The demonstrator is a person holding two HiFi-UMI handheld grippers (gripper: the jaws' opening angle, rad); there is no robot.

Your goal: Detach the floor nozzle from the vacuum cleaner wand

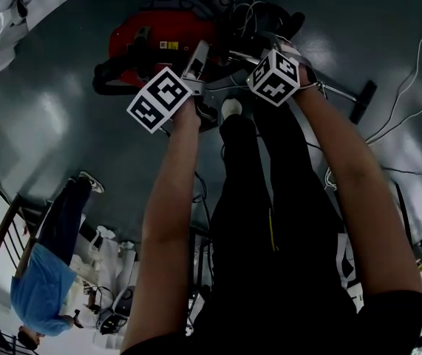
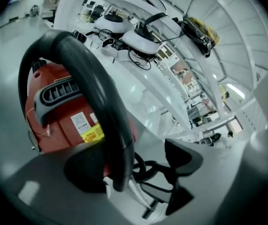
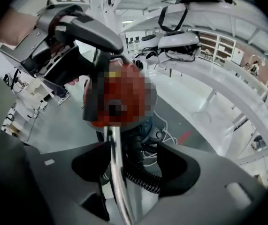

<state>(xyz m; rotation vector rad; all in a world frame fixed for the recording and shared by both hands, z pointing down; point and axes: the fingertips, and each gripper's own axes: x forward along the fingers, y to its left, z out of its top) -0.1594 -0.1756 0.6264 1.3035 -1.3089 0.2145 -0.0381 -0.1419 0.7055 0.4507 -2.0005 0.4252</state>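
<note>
Jaws of the right gripper [image 3: 134, 165] stand wide apart; the shiny wand [image 3: 115, 172] and a ribbed hose [image 3: 141, 178] run between them, not squeezed. The left gripper [image 2: 134, 161] has its jaws spread wide too, with a thick black pipe [image 2: 96, 88] between them, in front of the red vacuum cleaner [image 2: 58, 121]. What looks like the floor nozzle [image 1: 363, 100] lies well away to the right, at the wand's far end. A good way is probably to hold the wand tight near the nozzle, then pull the nozzle straight off.
</note>
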